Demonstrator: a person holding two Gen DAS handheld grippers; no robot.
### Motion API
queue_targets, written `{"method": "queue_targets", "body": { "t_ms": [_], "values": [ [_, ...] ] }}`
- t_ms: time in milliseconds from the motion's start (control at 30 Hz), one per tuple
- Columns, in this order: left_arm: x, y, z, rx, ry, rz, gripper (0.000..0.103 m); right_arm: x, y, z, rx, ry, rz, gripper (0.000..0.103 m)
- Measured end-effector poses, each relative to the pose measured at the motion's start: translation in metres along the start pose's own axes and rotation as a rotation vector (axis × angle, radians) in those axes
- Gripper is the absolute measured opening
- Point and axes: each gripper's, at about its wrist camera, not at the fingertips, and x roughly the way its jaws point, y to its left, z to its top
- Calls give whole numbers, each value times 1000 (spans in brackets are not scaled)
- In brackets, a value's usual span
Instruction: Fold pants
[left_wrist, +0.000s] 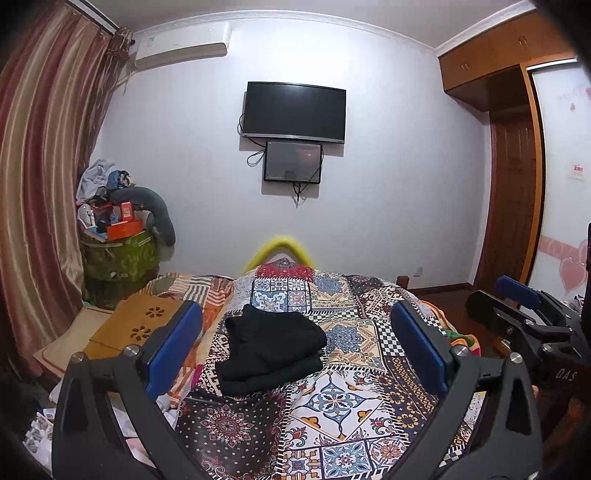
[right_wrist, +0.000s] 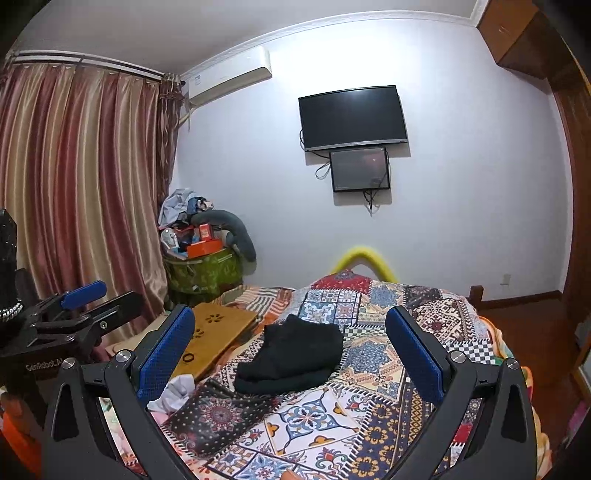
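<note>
The black pants (left_wrist: 271, 349) lie folded in a compact stack on the patterned patchwork bedspread (left_wrist: 343, 402). They also show in the right wrist view (right_wrist: 293, 356). My left gripper (left_wrist: 295, 343) is open and empty, held back from and above the pants, with blue pads wide apart. My right gripper (right_wrist: 291, 350) is open and empty too, held back from the pants. The right gripper also shows at the right edge of the left wrist view (left_wrist: 517, 306), and the left gripper at the left edge of the right wrist view (right_wrist: 85, 299).
A wooden lap tray (left_wrist: 136, 325) lies on the bed left of the pants. White crumpled cloth (right_wrist: 173, 395) sits near the bed's left side. A green bin piled with clutter (left_wrist: 118, 254) stands by the curtain. A TV (left_wrist: 295, 112) hangs on the far wall. A wardrobe (left_wrist: 517, 166) is on the right.
</note>
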Motion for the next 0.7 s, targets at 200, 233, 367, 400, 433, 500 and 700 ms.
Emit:
{"method": "queue_targets", "body": {
  "t_ms": [200,233,367,400,433,500,700],
  "values": [
    [0,0,0,1,1,-5,103,0,-1,0,5,1,-3,103],
    [0,0,0,2,2,-6,103,0,-1,0,7,2,-5,103],
    [0,1,1,3,4,-9,103,-1,-2,0,12,6,-4,103],
    [0,1,1,2,4,-12,103,-1,-2,0,13,6,-3,103],
    [0,1,1,1,4,-15,103,-1,-2,0,14,6,-3,103],
    [-1,0,1,-5,2,-19,103,-1,-3,1,10,5,-7,103],
    [0,1,1,-1,6,-35,103,-2,-3,1,11,6,-9,103]
  ]
}}
